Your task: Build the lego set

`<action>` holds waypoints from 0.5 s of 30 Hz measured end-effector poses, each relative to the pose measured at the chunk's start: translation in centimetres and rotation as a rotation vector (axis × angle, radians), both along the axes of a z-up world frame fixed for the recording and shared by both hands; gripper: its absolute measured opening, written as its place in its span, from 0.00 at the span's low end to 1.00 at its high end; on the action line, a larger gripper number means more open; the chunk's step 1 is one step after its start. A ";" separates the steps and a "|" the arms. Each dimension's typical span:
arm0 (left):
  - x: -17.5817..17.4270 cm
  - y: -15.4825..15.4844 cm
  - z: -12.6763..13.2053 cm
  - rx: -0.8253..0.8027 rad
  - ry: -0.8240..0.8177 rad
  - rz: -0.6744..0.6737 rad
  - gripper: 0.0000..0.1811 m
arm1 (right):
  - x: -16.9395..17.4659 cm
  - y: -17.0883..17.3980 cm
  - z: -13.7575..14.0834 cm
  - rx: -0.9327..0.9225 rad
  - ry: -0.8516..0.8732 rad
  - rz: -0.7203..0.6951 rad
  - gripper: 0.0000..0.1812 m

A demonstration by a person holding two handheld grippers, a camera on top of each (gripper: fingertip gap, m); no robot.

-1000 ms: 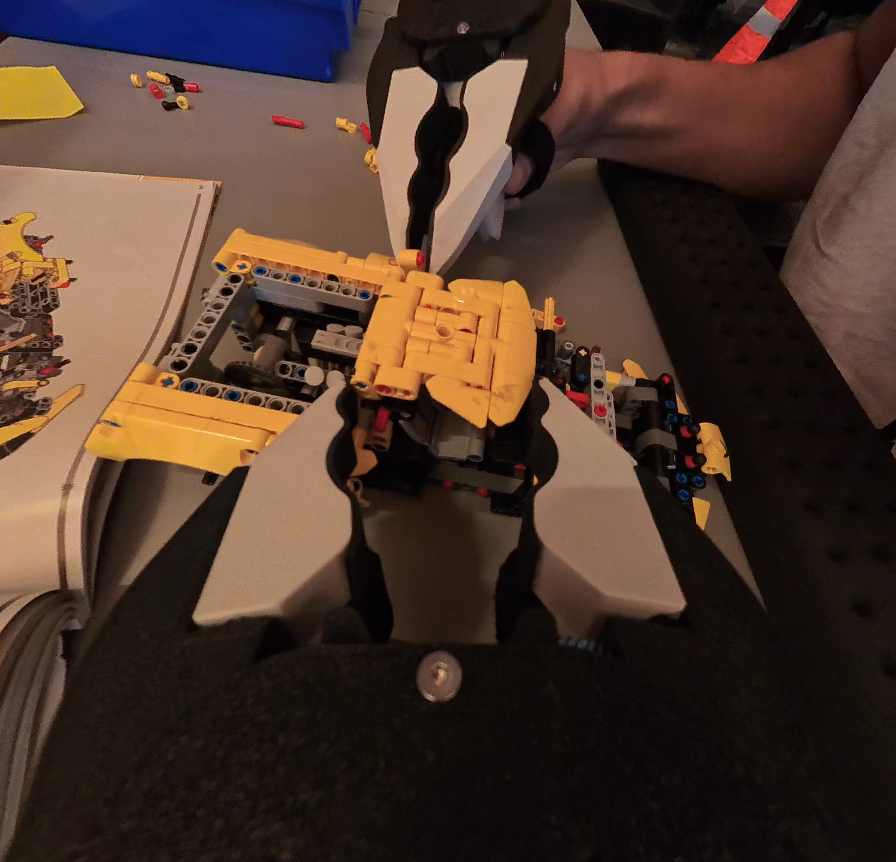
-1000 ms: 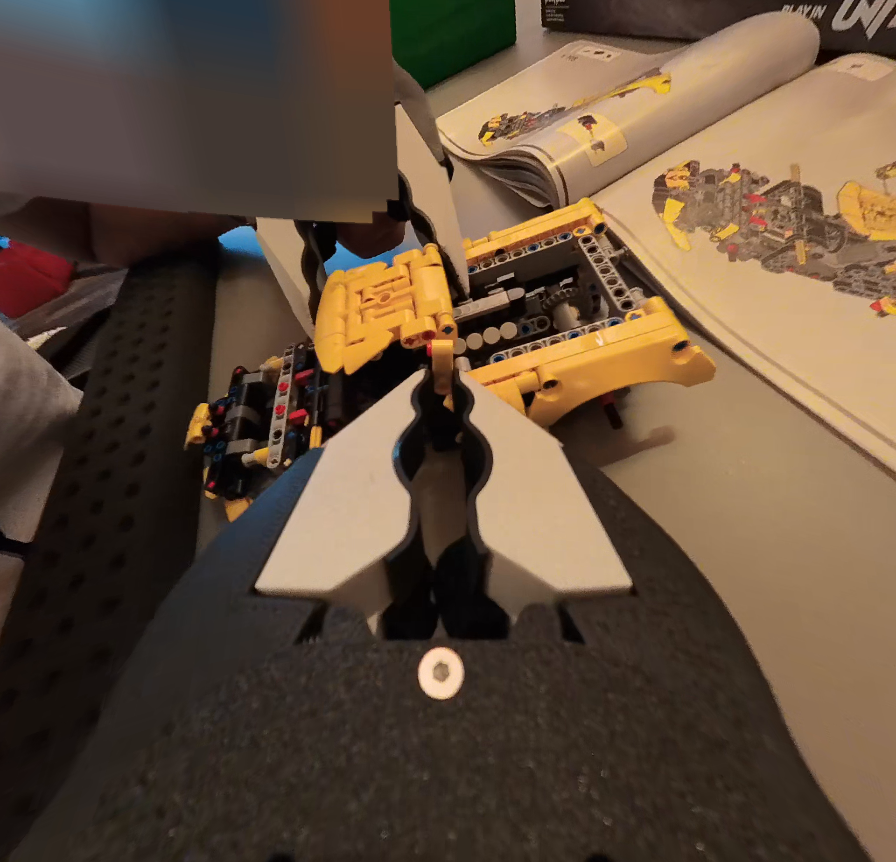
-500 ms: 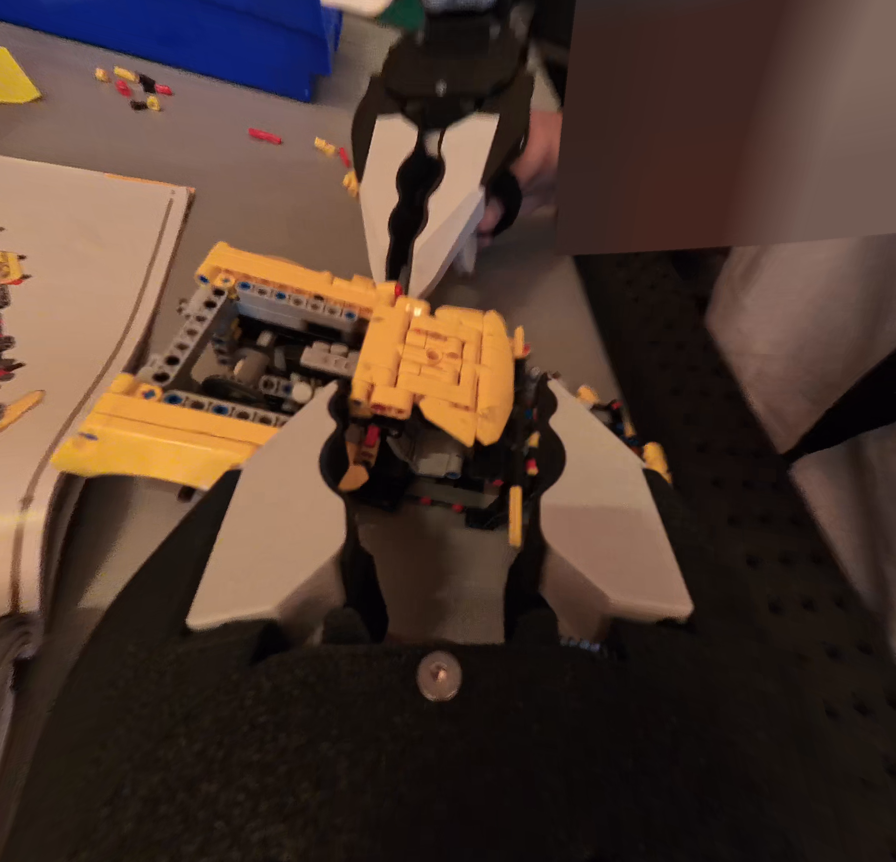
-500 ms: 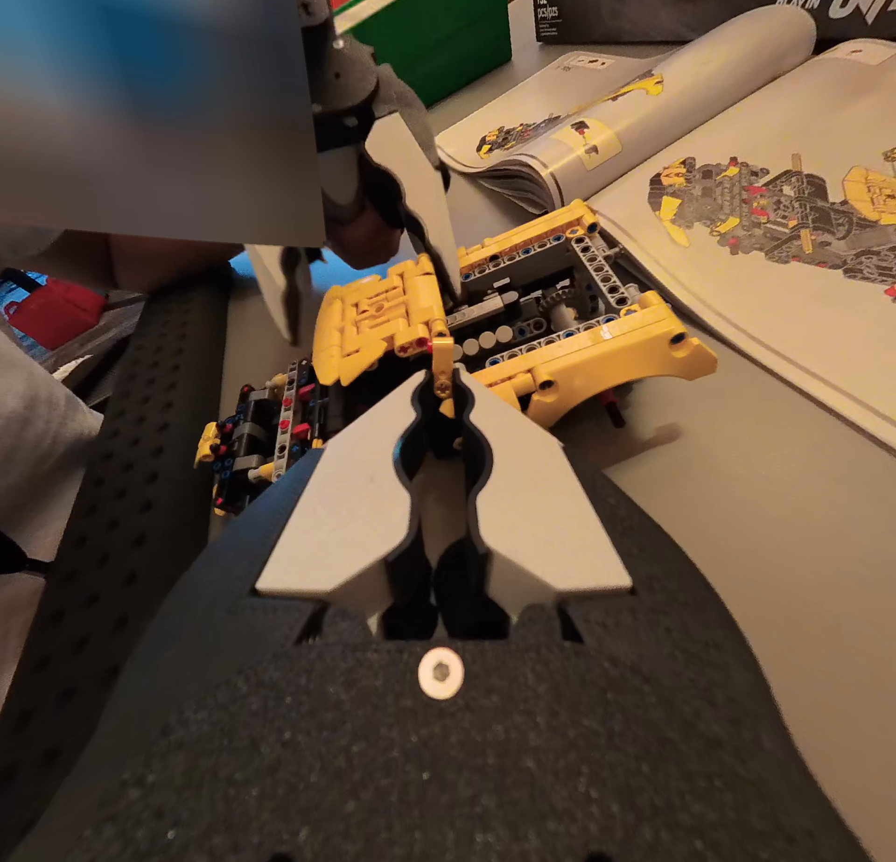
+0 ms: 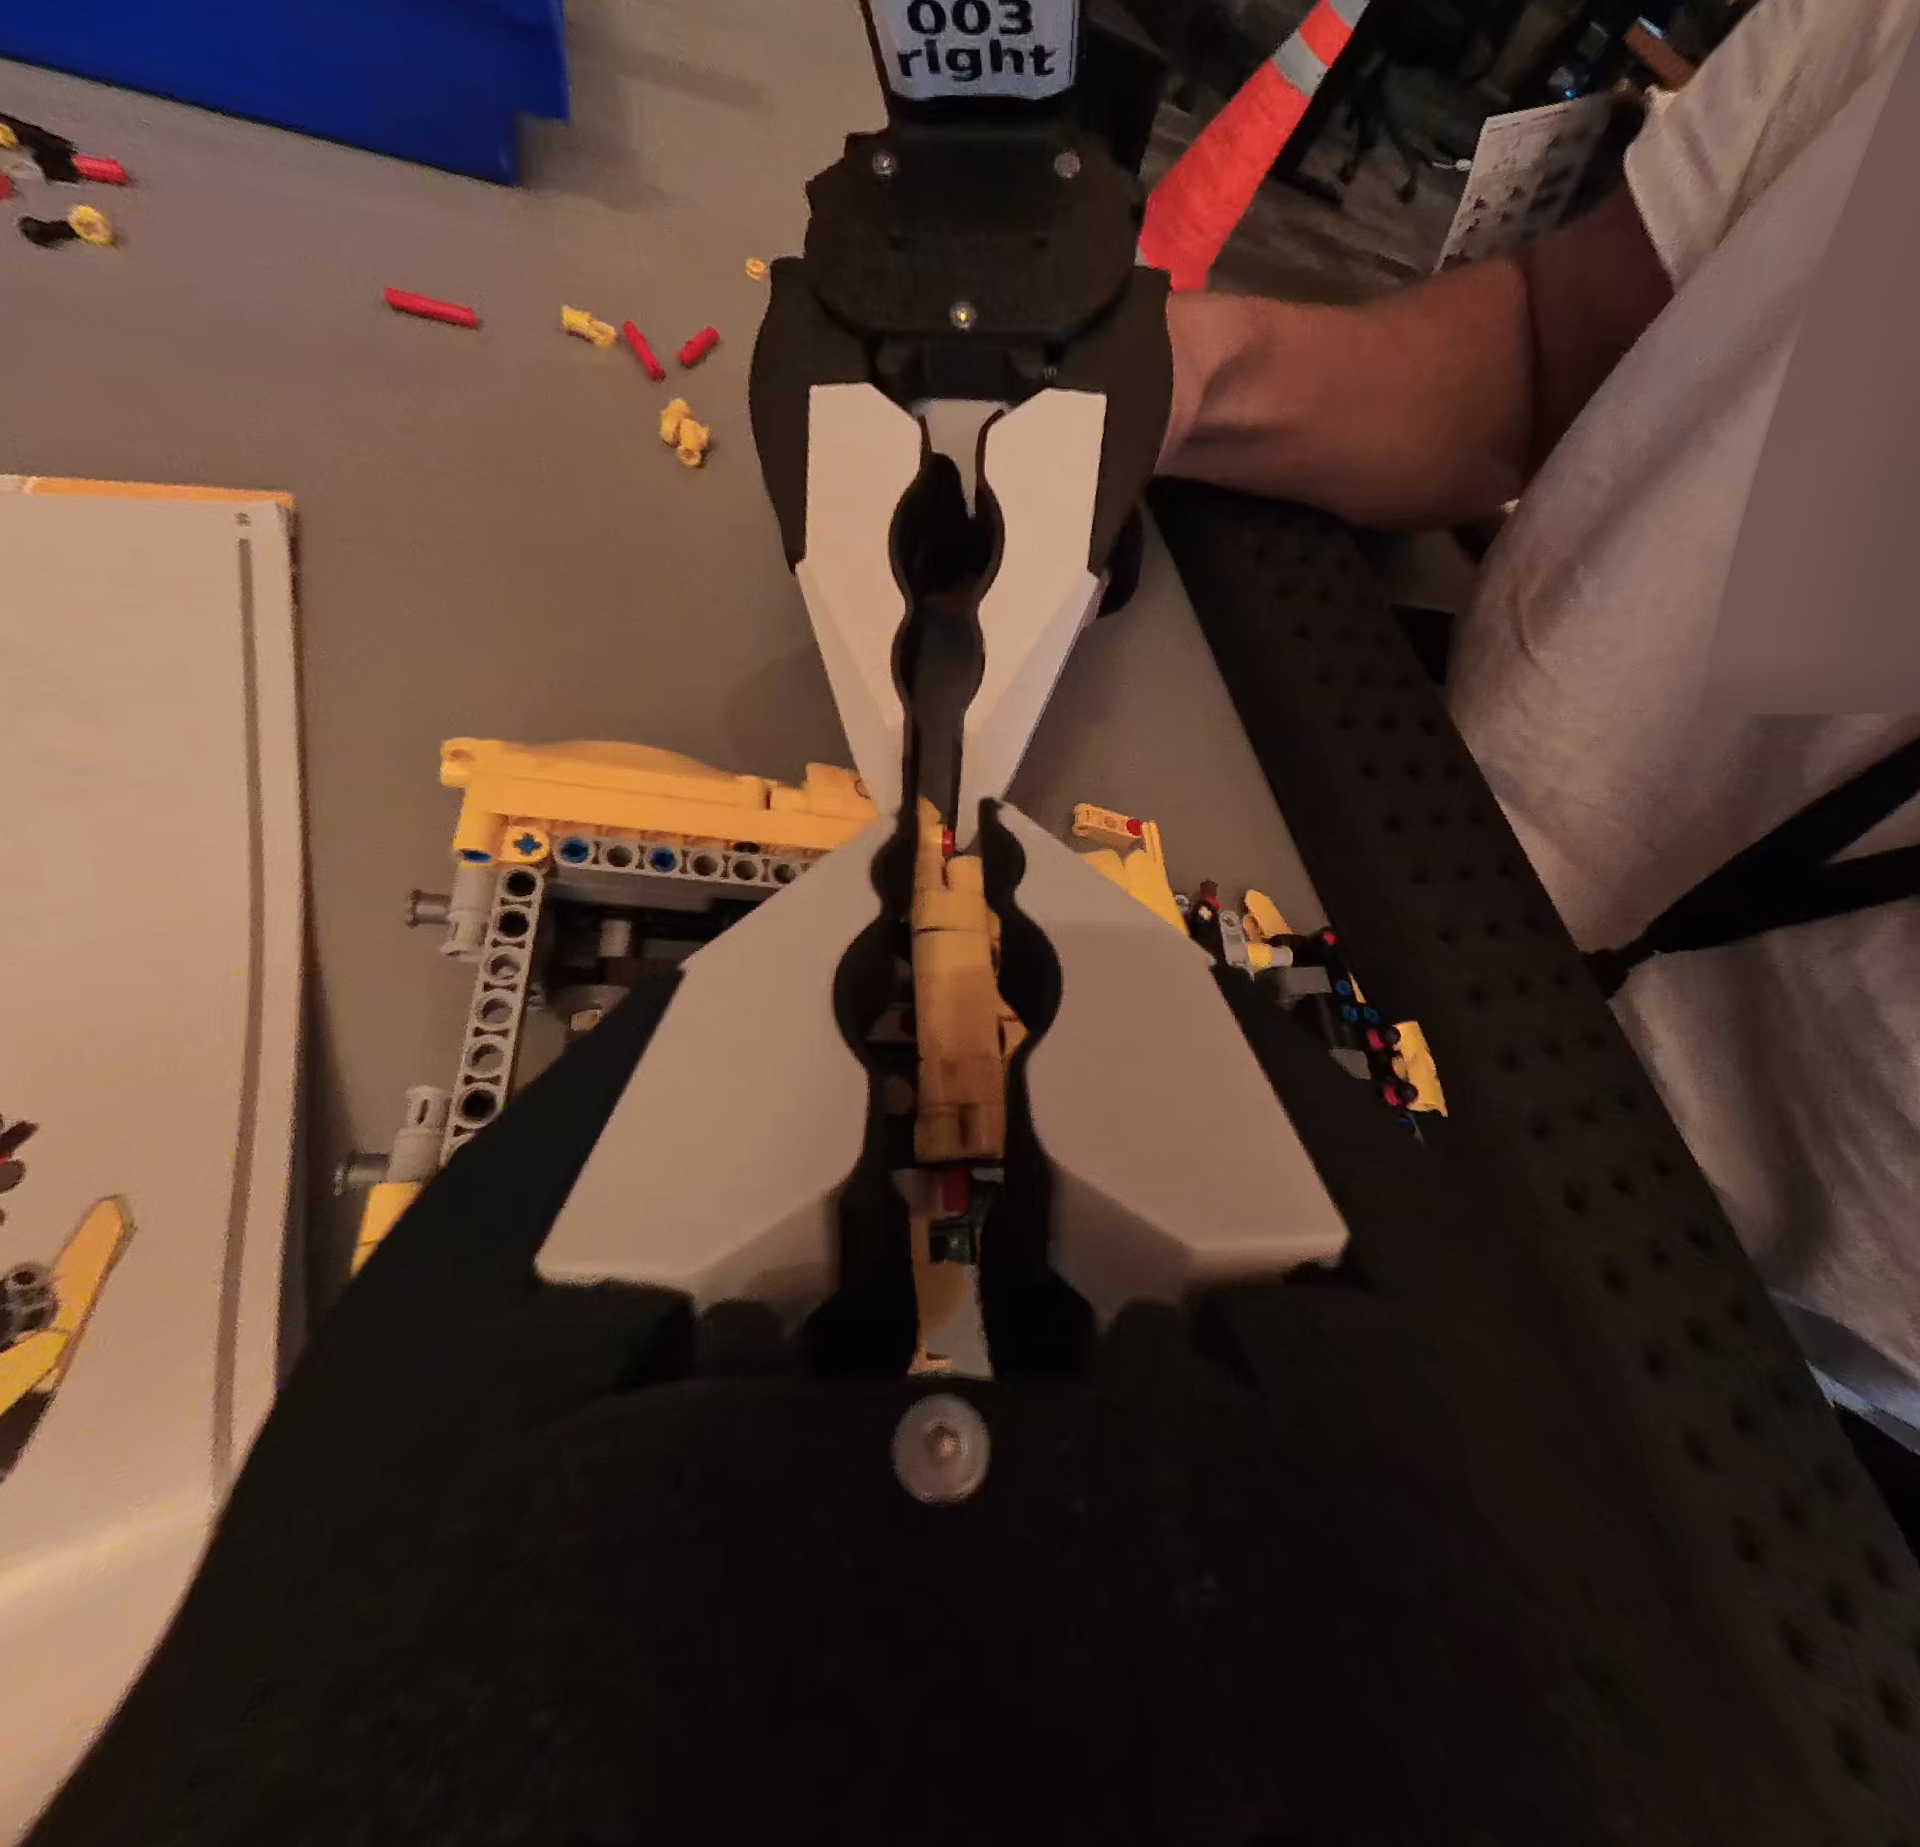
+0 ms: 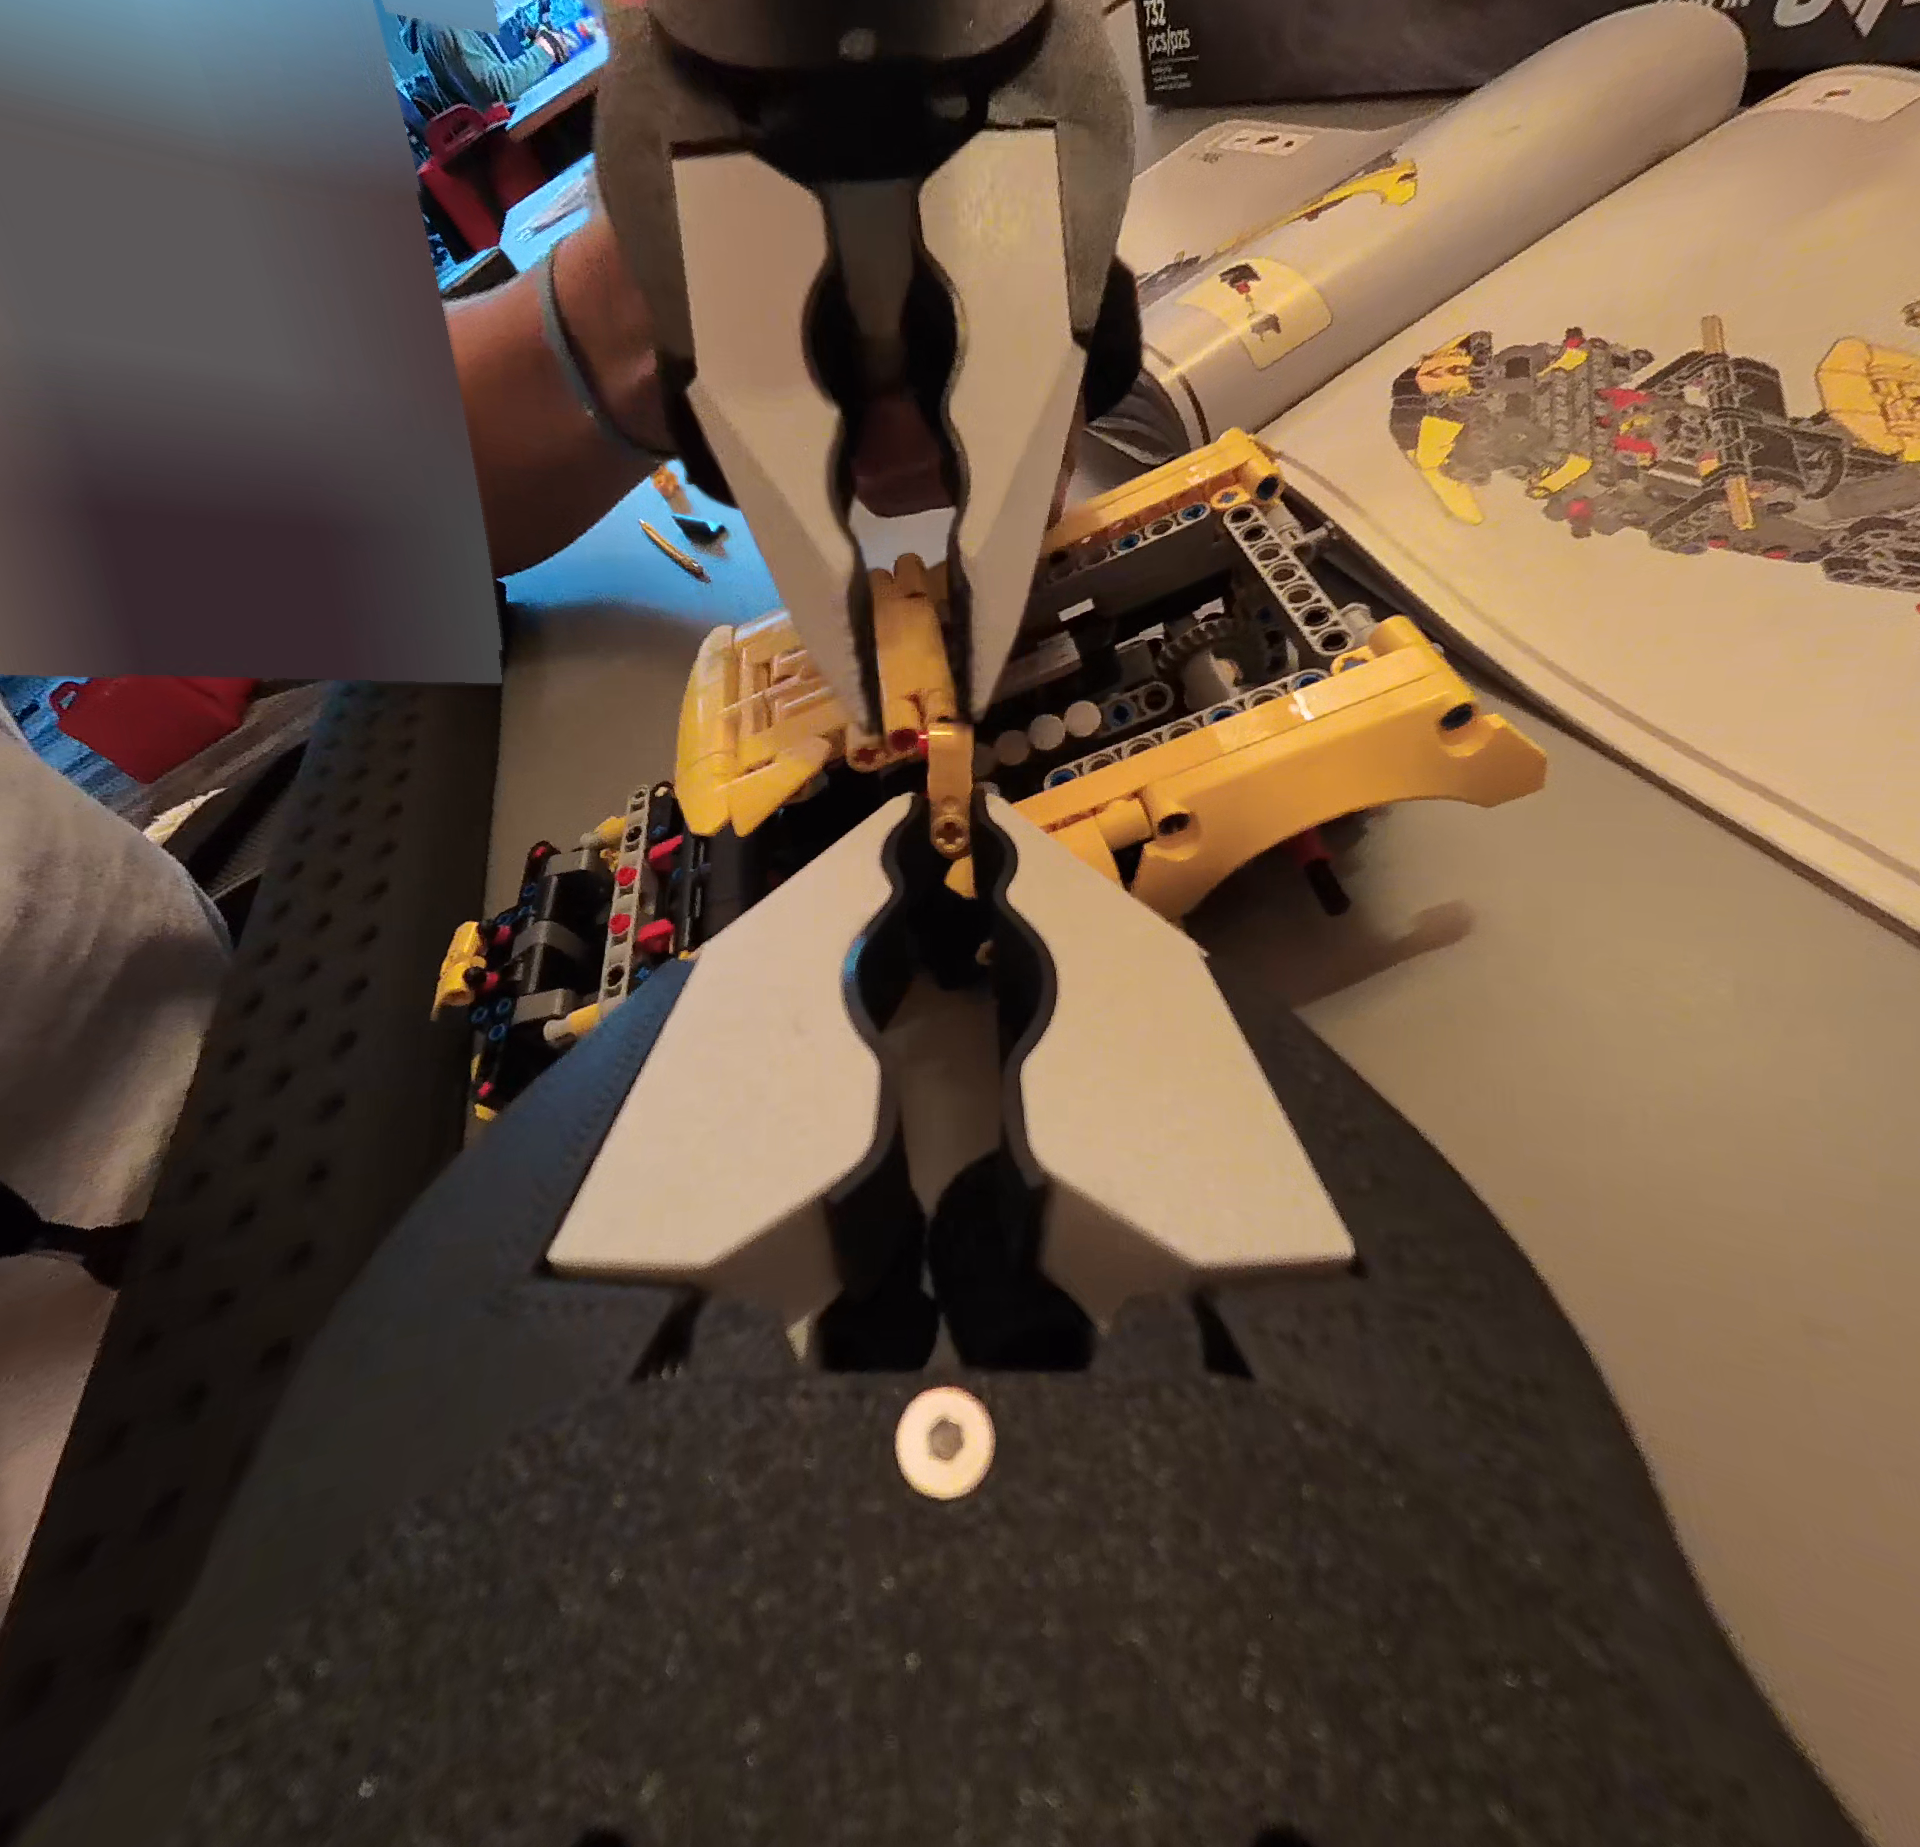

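Right tool [image 6: 948, 829] clamping yellow connector [image 6: 950, 781], beside lego model [image 6: 1226, 748], left tool [image 6: 914, 717] opposite

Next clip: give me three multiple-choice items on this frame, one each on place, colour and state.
1. In the right wrist view, the instruction booklet lies where from the lego model? A left B right C underneath
2. The small piece in the right tool is: A blue B green C yellow
3. The left tool is: A closed on the yellow panel B wide open C lying flat

1 B, pages spread right of the model; 2 C, yellow between its tips; 3 A, it pinches the panel.
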State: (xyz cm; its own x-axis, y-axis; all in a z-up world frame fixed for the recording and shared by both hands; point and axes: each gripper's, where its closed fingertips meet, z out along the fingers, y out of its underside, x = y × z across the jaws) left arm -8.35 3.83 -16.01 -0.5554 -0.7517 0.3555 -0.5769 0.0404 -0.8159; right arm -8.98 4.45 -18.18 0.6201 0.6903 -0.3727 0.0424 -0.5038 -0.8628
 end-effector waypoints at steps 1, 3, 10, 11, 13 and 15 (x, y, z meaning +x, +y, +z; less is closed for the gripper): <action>0.0 0.0 0.0 -0.005 0.009 -0.005 0.05 | 0.0 0.0 0.0 0.001 -0.001 0.000 0.04; 0.0 0.1 -0.2 0.006 0.034 -0.016 0.05 | -0.1 -0.1 0.0 -0.003 0.004 0.005 0.04; 0.5 0.4 0.5 -0.015 0.020 -0.026 0.09 | 0.1 -0.2 1.2 -0.015 0.121 0.003 0.03; 0.5 0.2 0.5 -0.024 0.018 -0.033 0.09 | 0.1 -0.2 1.4 -0.017 0.139 0.002 0.03; 0.6 -0.1 0.8 -0.047 0.007 -0.050 0.08 | 0.1 -0.2 1.7 -0.019 0.170 0.007 0.03; 0.5 -0.4 1.0 -0.073 0.002 -0.070 0.06 | 0.0 -0.2 2.2 -0.027 0.219 0.009 0.04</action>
State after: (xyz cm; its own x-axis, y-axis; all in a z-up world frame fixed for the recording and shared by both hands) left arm -7.84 3.44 -15.02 -0.6053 -0.6828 0.4092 -0.5761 0.0210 -0.8171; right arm -8.95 4.21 -15.93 0.5159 0.6836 -0.5163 -0.1403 -0.5271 -0.8381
